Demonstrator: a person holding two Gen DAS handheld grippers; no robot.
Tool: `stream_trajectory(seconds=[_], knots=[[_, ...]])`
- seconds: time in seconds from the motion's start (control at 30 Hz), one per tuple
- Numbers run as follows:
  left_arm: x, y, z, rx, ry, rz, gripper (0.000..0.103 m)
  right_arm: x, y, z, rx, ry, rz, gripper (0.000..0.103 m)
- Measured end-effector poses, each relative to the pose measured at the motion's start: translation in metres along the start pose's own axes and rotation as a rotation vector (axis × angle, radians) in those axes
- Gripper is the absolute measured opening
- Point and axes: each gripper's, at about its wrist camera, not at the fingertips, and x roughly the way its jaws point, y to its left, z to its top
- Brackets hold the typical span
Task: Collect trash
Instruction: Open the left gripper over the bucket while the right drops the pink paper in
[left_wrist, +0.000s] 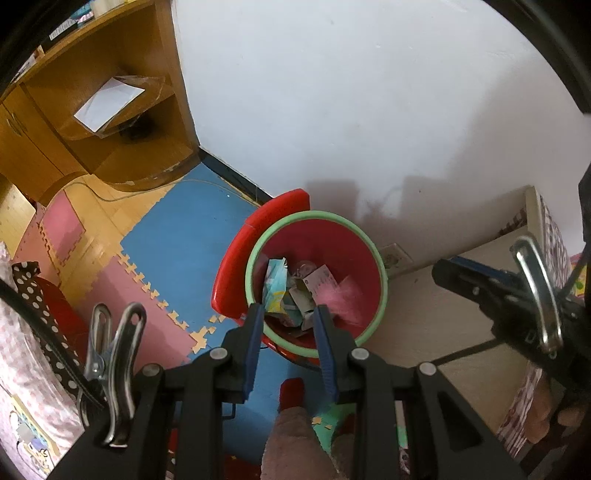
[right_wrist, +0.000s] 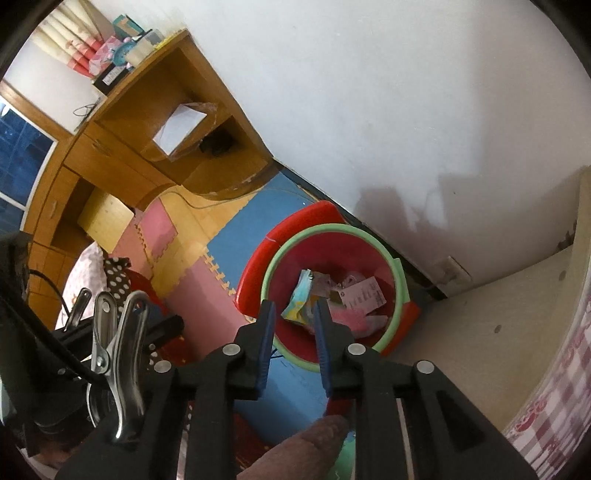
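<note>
A: Two grippers over the bin (left_wrist: 317, 221)?
B: Yes. Right gripper (right_wrist: 294, 317) gapes, empty; left gripper (left_wrist: 290, 319) too. Trash (right_wrist: 332, 295) lies inside, likely just dropped.

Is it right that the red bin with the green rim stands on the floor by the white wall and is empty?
Not empty. The red bin by the white wall already holds trash: wrappers and paper, clear in the right wrist view. The rest is right.
</note>
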Motion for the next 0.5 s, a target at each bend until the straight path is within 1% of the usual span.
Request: stream_trajectory(seconds=[0.3,0.5], knots=[[-0.012,-0.007,-0.004,0.025,-0.013,0.003,0.029,-0.034,0.010,-0.023,-0.003,-0.061,0.006,0.022],[-0.027,-0.013,-0.008,0.060,-0.024,0.001,0.029,-0.062,0.012,-0.044,0.019,-0.083,0.046,0.022]])
